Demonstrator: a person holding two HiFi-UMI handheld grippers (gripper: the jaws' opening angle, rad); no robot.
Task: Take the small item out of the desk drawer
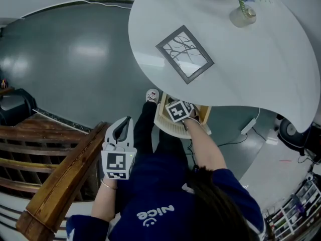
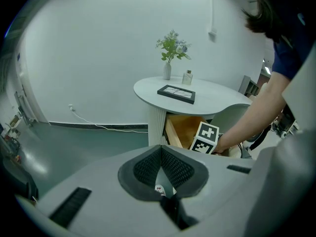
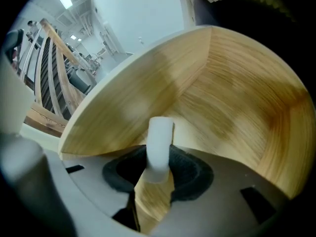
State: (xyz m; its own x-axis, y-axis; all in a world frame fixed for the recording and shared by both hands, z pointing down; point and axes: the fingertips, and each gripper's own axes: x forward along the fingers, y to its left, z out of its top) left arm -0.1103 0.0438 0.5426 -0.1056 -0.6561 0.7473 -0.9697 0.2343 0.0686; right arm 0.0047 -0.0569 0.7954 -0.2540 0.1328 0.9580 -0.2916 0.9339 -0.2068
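The drawer (image 3: 232,98) stands pulled out from under the near edge of the white round surface (image 1: 251,69), its pale wooden inside open to the room. The person reaches down into it with the right gripper (image 3: 157,176), whose marker cube shows just under the surface's rim in the head view.

Inside, a small white stick-like item (image 3: 160,137) stands upright over the drawer's bottom, in front of the corner where its two walls meet. It sits between the gripper's pads, leaning on the right-hand pad with a dark gap on the other side. The jaws are partway apart, so the pads are not clamped on it from both sides.

The left gripper (image 2: 164,184) hangs back over the person's lap, well apart from the drawer. Its jaws are drawn together with nothing in them.

A framed picture (image 1: 184,54) lies near the middle of the surface and a vase of flowers (image 1: 243,15) stands toward its far edge. A wooden railing (image 1: 65,179) runs along the person's left.
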